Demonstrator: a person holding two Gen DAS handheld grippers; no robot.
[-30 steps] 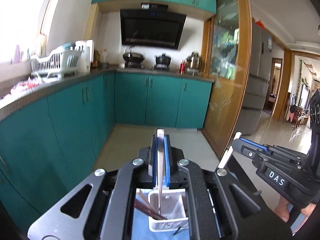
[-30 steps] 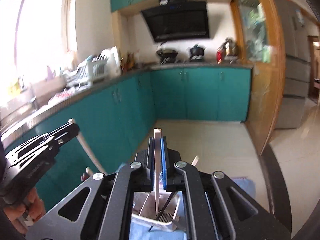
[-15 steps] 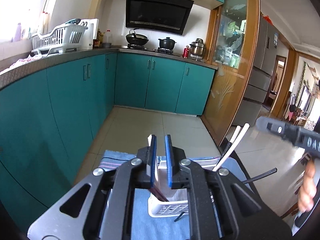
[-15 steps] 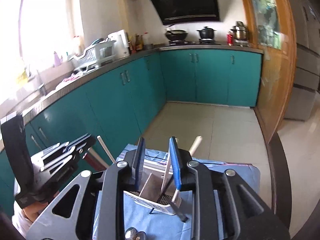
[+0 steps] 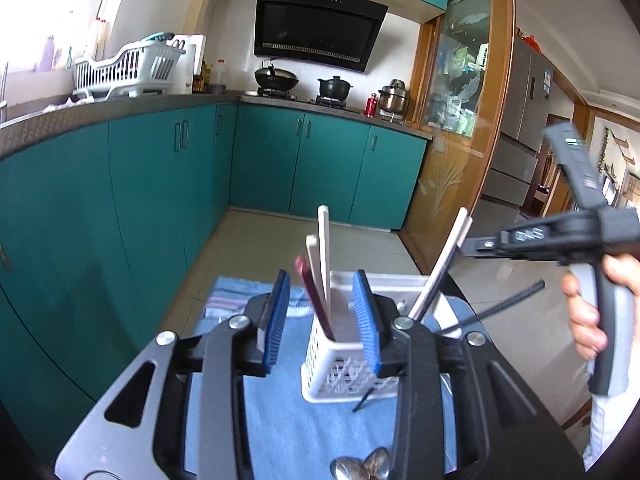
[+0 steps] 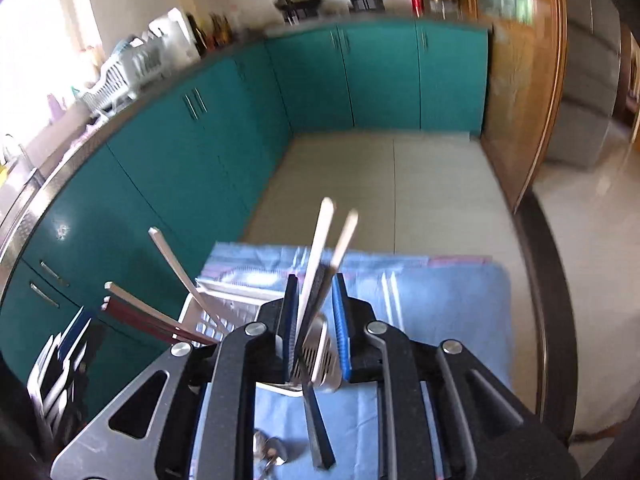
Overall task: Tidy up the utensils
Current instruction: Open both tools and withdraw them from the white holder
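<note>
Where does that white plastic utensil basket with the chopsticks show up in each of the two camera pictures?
Left wrist view: the white basket stands low in the middle on the blue cloth, partly behind the open left claw.
Right wrist view: the white basket sits lower left of centre, mostly hidden by the right claw.
Shared landmark: the dark red chopsticks leaning out of it.

White slotted utensil basket (image 5: 340, 376) stood upright on blue cloth, white chopsticks (image 5: 323, 256) and dark red chopsticks (image 5: 314, 300) leaned in it, black chopstick (image 5: 496, 310) jutted out sideways, metal spoons (image 5: 364, 468) lay nearby.
</note>
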